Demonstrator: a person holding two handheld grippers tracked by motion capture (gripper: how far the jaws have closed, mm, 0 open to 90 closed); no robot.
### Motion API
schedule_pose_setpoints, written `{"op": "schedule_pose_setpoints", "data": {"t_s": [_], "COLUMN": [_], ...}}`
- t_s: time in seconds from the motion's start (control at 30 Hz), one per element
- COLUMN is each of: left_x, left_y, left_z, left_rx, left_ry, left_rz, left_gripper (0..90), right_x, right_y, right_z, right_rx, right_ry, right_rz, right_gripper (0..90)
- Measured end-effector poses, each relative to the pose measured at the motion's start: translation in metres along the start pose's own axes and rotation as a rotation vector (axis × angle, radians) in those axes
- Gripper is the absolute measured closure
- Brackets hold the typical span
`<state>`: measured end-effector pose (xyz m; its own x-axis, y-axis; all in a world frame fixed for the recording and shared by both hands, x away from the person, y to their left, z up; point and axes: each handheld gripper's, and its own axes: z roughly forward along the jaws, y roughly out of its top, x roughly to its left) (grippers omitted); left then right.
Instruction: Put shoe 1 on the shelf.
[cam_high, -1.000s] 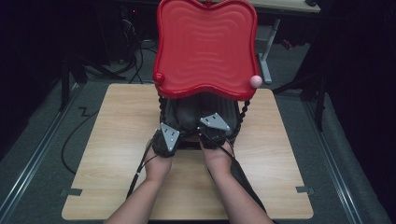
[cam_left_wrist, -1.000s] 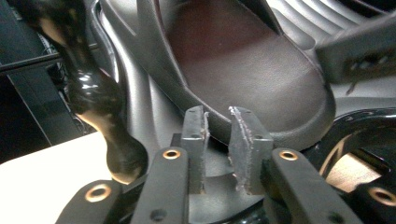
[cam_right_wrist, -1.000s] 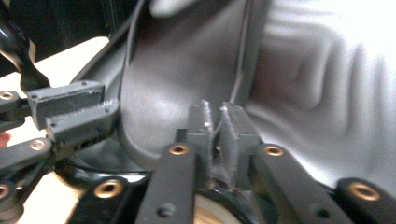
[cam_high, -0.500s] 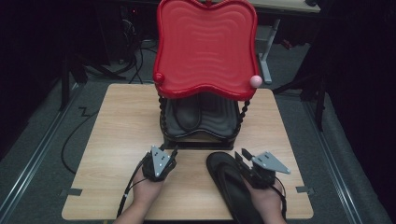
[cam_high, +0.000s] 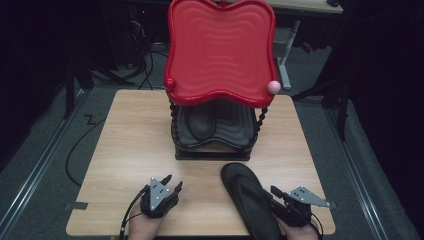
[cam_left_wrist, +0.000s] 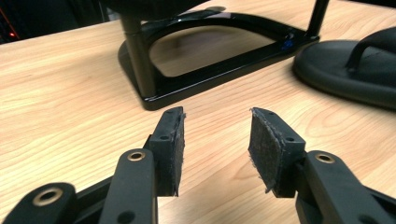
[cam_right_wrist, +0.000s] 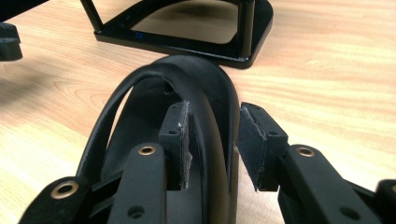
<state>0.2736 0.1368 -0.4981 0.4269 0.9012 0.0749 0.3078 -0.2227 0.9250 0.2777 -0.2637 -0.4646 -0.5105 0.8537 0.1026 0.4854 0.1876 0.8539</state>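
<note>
Black flip-flops: 1 (cam_high: 250, 200) on table (cam_high: 130, 145), 1 (cam_high: 200, 122) shelved.

Black grippers (cam_high: 161, 196) w/ grey triangular plates, brass rivets (fuzzy-padded jaws), trailing cables.

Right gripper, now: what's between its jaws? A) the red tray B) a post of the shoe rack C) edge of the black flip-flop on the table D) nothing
C: in the right gripper view the right gripper has one jaw on each side of the black flip-flop edge.
</note>
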Motion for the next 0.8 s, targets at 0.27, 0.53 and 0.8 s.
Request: {"op": "schedule_pose_setpoints", "data": {"t_s": [0.27, 0.53, 0.8], "left_x": [0.009, 0.011, 0.014], "left_y": [0.000, 0.004, 0.004], "left_z": [-0.005, -0.004, -0.005], "left_rx": [-0.023, -0.021, -0.028], "left_ry": [0.030, 0.006, 0.012], "left_rz": [-0.016, -0.066, -0.058], "left_gripper": [52.4, 52.9, 51.5], "right_x": [0.007, 0.005, 0.006], "right_y": [-0.010, -0.013, -0.015], "right_z": [0.008, 0.013, 0.014], "right_rx": [0.053, 0.073, 0.084], "right_ry": [-0.023, -0.036, -0.056], "right_rz": [-0.024, -0.028, -0.035], "right_gripper": [67.0, 71.8, 79.3]}}
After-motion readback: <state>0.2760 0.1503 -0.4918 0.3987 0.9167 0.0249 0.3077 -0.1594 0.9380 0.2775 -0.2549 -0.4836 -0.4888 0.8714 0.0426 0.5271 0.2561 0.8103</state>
